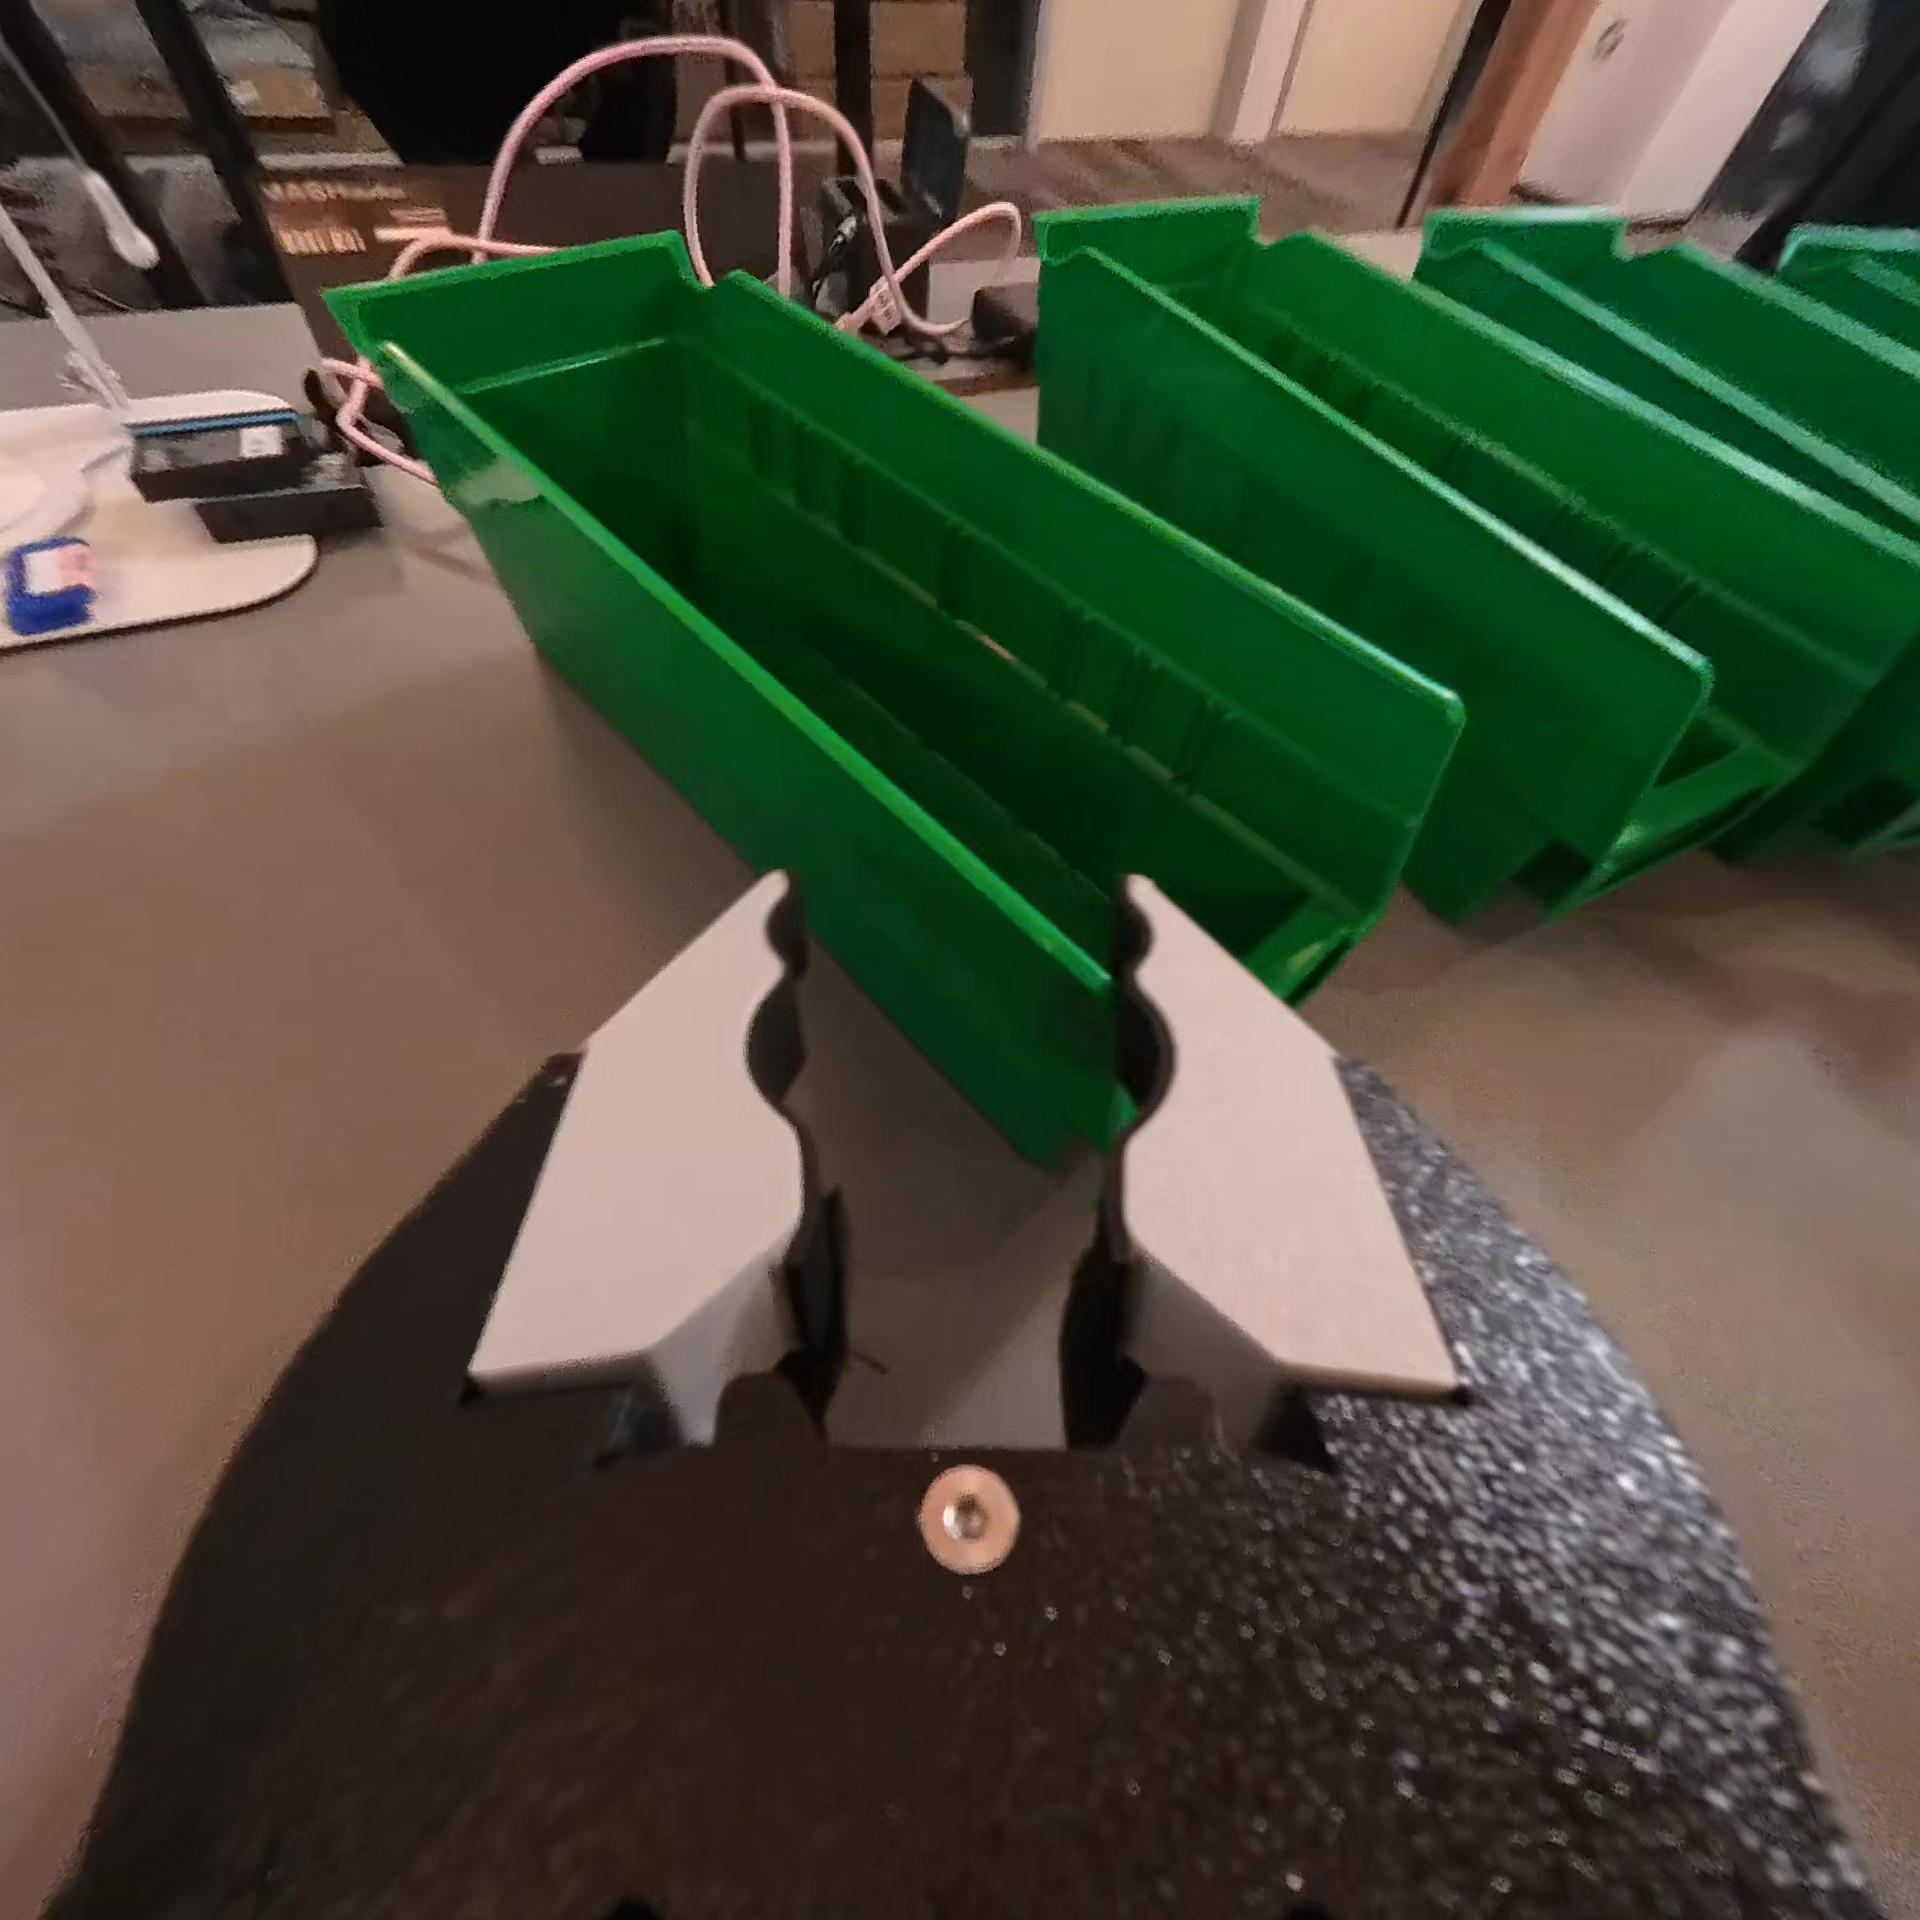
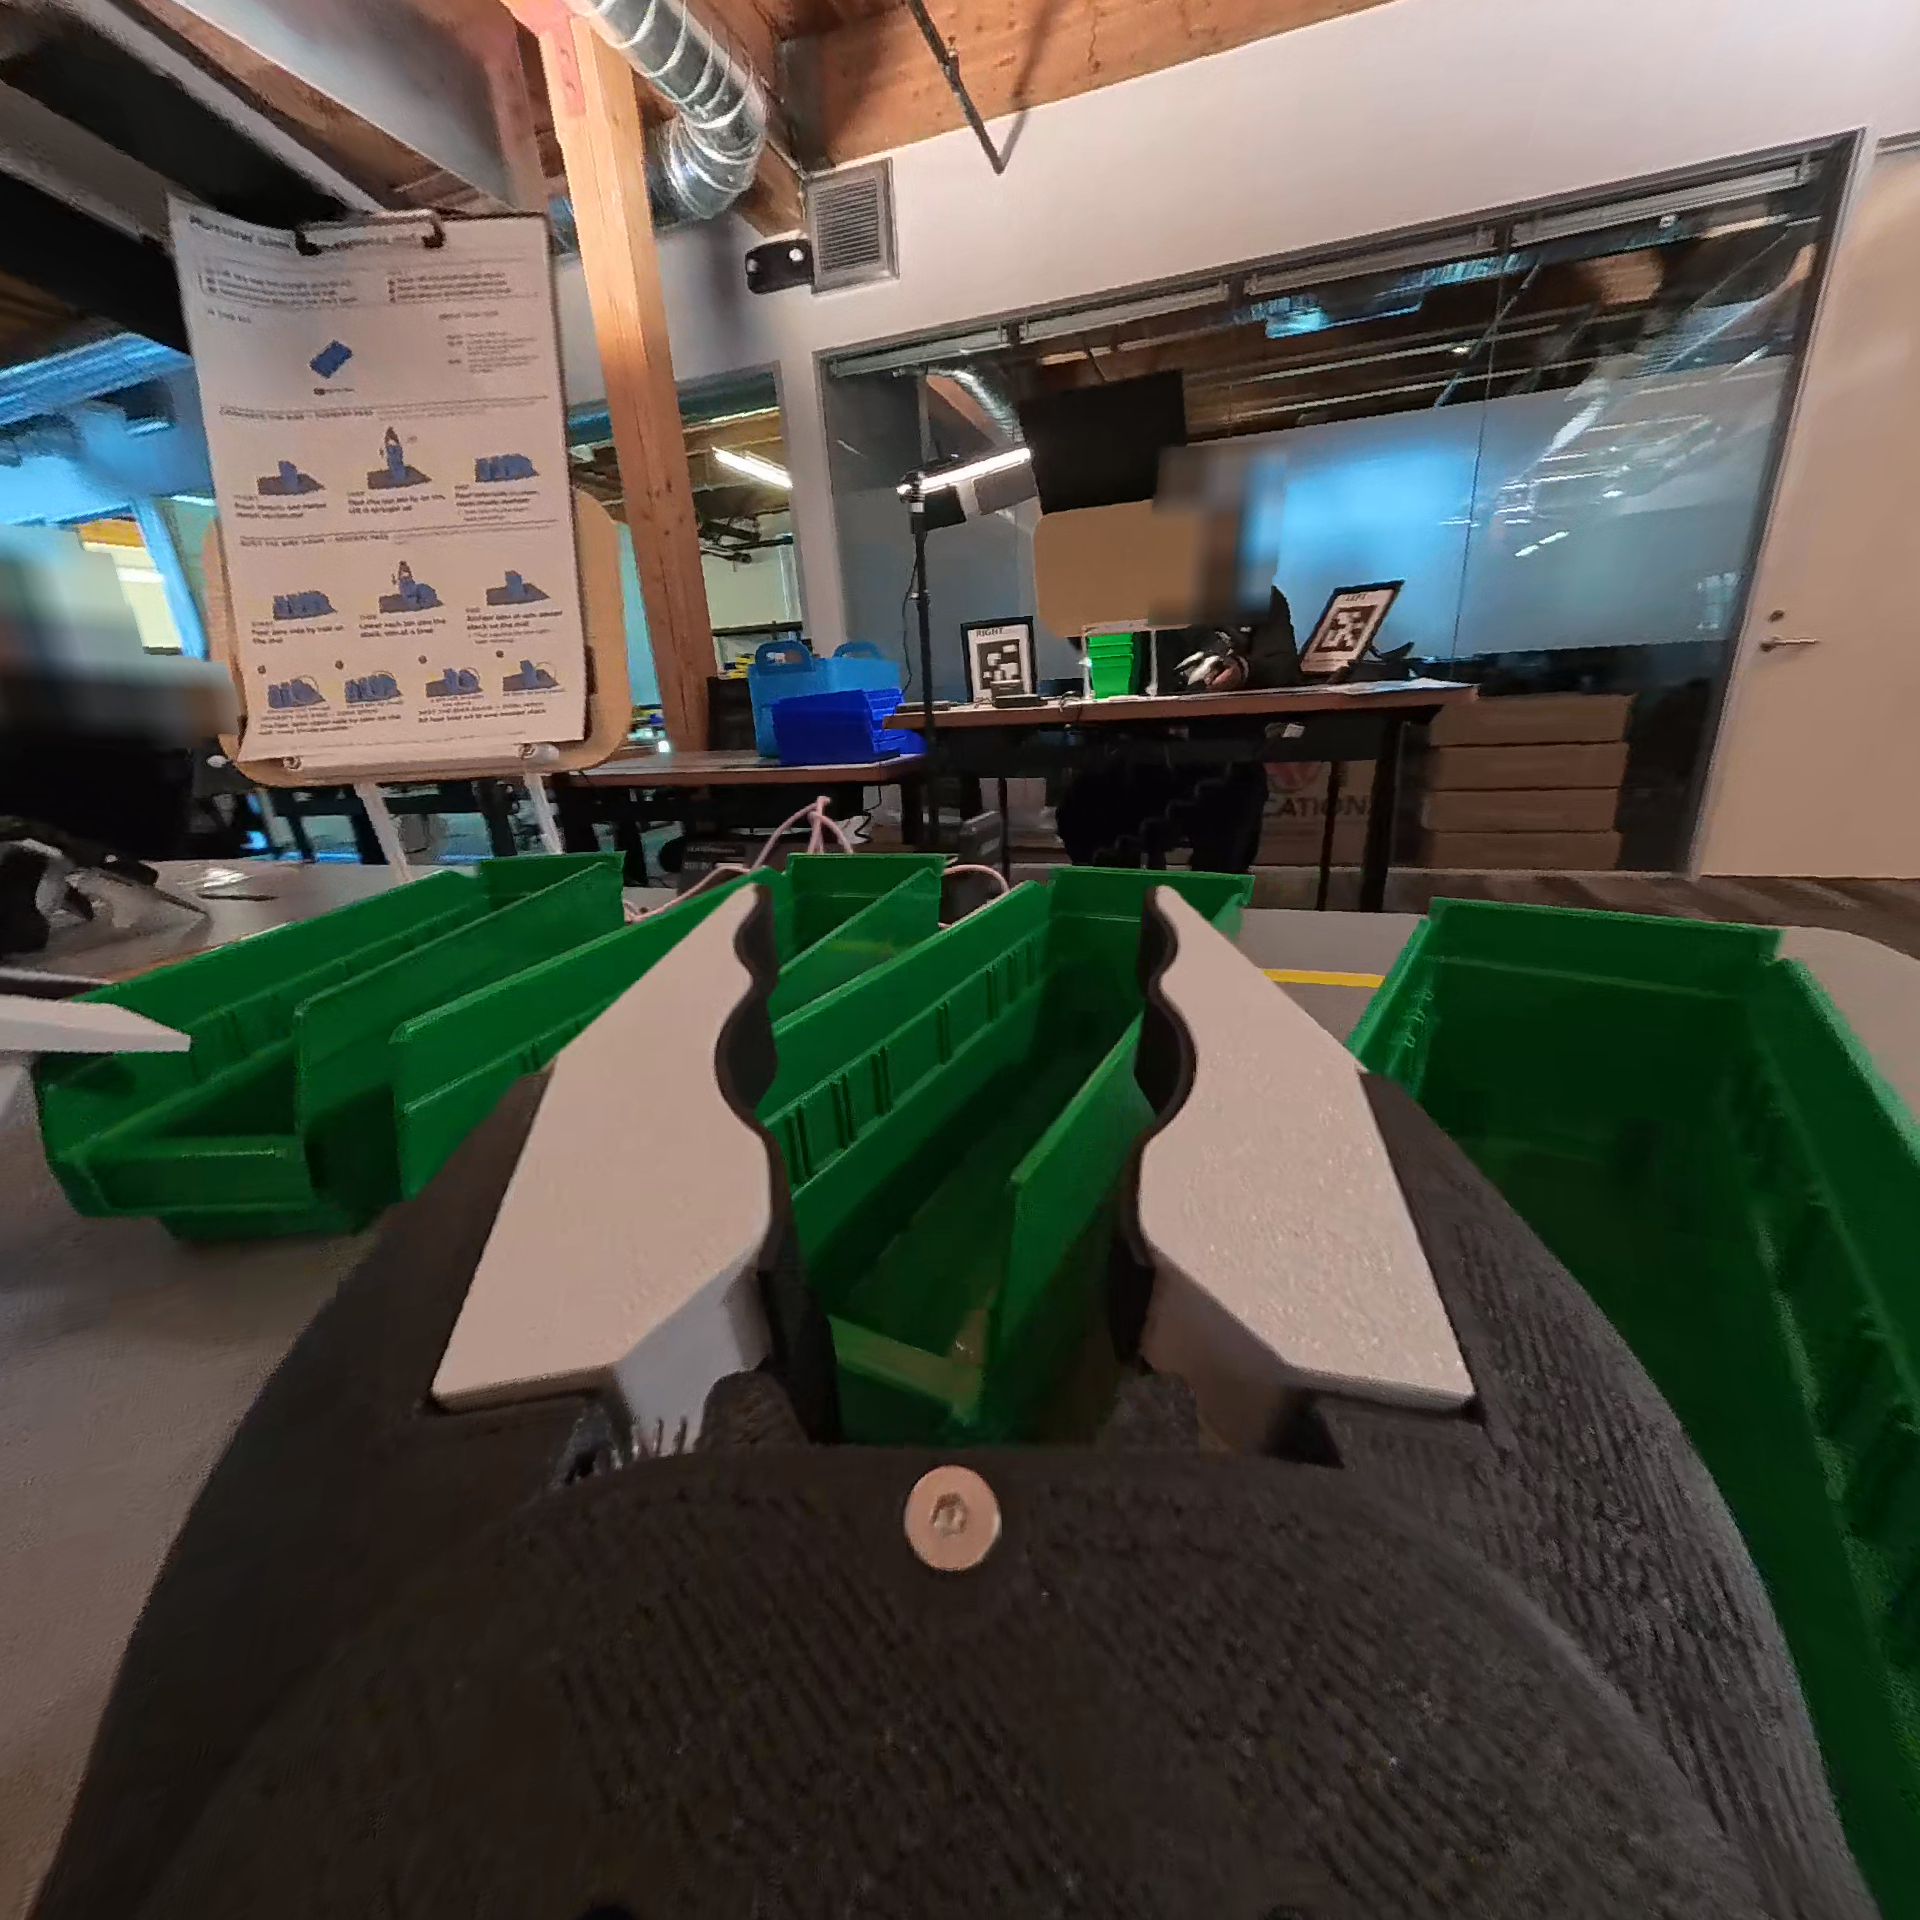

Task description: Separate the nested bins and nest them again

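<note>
My left gripper (image 1: 956, 997) has its jaws set wide, and the near end of the nearest green bin (image 1: 935, 665) sits between the fingertips: its near long wall runs up from the lower centre of the left wrist view toward the upper left, its top edge touching or just beside my right-hand finger (image 1: 1226, 1143). I judge nothing is clamped yet, since the left-hand finger stands clear of the plastic. The bin's long axis points away from me and a little left, so the coming close has to bite across that thin wall, not along it.

My right gripper (image 2: 961, 997) is also wide, hovering low over another green bin (image 2: 935, 1164) whose channel runs straight ahead between the fingers at the centre of the right wrist view. Whether the pads touch its walls I cannot tell.

The left wrist view shows the row of bins (image 1: 1558, 520) standing side by side on the grey table (image 1: 260, 987), receding to the upper right, with pink cables (image 1: 727, 135) behind them at the top. The right wrist view adds what the left lacks: one larger bin (image 2: 1662, 1195) apart at the right edge, two or three more leaning at the left (image 2: 260, 1091), and the tip of the other gripper at the far left edge. The bins look separated, so nesting remains
</note>
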Demonstrator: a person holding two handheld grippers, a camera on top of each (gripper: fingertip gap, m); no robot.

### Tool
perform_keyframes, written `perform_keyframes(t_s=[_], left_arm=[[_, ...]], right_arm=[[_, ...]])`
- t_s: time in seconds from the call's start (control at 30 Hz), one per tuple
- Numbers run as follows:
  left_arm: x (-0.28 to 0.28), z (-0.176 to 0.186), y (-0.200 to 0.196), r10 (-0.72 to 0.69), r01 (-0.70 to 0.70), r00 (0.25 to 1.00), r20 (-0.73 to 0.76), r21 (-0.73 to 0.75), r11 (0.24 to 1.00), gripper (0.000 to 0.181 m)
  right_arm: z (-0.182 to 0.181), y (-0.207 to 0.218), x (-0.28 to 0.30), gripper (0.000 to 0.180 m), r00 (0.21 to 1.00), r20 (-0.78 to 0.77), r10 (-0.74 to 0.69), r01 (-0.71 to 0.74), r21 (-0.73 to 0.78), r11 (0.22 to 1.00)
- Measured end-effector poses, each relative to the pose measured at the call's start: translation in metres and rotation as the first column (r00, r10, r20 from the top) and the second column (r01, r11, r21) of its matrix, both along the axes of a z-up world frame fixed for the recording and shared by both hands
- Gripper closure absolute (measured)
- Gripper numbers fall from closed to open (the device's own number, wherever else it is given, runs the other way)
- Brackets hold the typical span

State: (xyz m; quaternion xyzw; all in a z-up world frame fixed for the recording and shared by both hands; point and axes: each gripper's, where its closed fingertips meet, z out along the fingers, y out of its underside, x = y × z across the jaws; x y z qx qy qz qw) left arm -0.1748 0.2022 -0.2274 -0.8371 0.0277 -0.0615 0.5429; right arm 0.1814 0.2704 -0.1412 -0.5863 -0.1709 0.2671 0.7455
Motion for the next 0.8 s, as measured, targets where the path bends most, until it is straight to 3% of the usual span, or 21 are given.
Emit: perform_keyframes(t_s=[0.1, 0.2, 0.37, 0.53, 0.8], left_arm=[[-0.011, -0.004, -0.009, 0.047, -0.051, 0.993, -0.105, -0.036, 0.998, 0.142], [-0.015, -0.014, -0.015, 0.071, -0.075, 0.995, -0.070, -0.066, 0.995, 0.166], [-0.041, -0.016, -0.020, 0.188, -0.191, 0.979, -0.076, -0.041, 0.981, 0.179], [-0.063, -0.014, -0.035, 0.277, -0.276, 0.961, -0.015, 0.016, 0.961, 0.181], [-0.100, -0.013, -0.059, 0.363, -0.362, 0.931, -0.021, 0.055, 0.931, 0.181]], right_arm=[[0.001, -0.003, 0.005, 0.113, 0.997, 0.004, 0.071, -0.071, -0.003, 0.998], [0.006, -0.005, 0.012, 0.113, 0.993, 0.036, 0.111, -0.111, 0.017, 0.994], [0.023, 0.005, 0.045, 0.113, 0.997, 0.046, 0.061, -0.065, 0.110, 0.992], [0.016, 0.027, 0.080, 0.114, 0.999, -0.038, 0.014, -0.011, 0.080, 0.997], [0.029, 0.012, 0.080, 0.119, 0.996, -0.084, 0.043, -0.029, 0.162, 0.986]])
